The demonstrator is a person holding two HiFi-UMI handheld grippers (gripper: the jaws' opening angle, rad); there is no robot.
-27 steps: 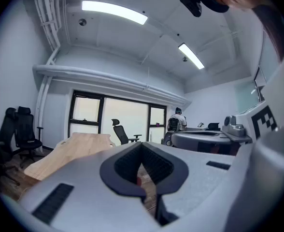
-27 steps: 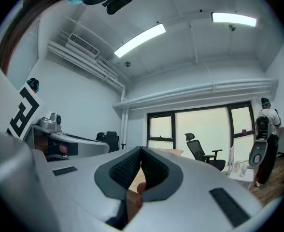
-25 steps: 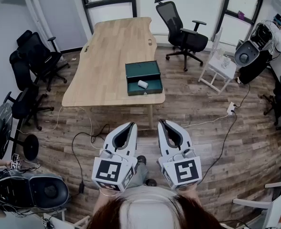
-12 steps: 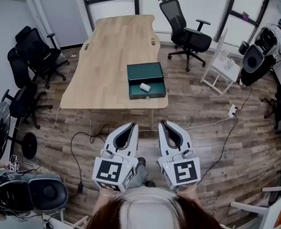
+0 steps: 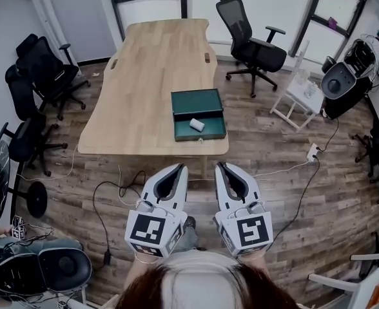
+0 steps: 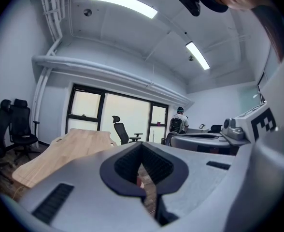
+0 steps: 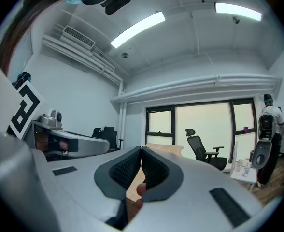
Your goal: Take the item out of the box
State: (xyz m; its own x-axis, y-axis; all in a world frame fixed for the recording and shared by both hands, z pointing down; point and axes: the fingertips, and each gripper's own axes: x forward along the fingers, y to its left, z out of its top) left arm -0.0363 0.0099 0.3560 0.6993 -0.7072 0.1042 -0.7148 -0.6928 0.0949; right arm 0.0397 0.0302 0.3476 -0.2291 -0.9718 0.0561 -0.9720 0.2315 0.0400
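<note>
Your left tool (image 5: 180, 168) and right tool (image 5: 220, 166) are closed, empty; the white roll (image 5: 196, 125) in the box (image 5: 196, 100) lies well ahead, midway between them.

L hand-held gripper (image 5: 181, 167) & R hand-held gripper (image 5: 220, 165): pale grey shells, black pads (image 6: 157, 166), b/w marker cubes (image 5: 152, 229); reddish-brown hair (image 5: 202, 290).

Green box (image 5: 196, 102) on wooden table (image 5: 151, 76)

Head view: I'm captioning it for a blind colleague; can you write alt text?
An open green box holding a small white item sits at the near end of a wooden table. The left gripper and right gripper, both shut and empty, point toward it from over the wood floor.
</note>
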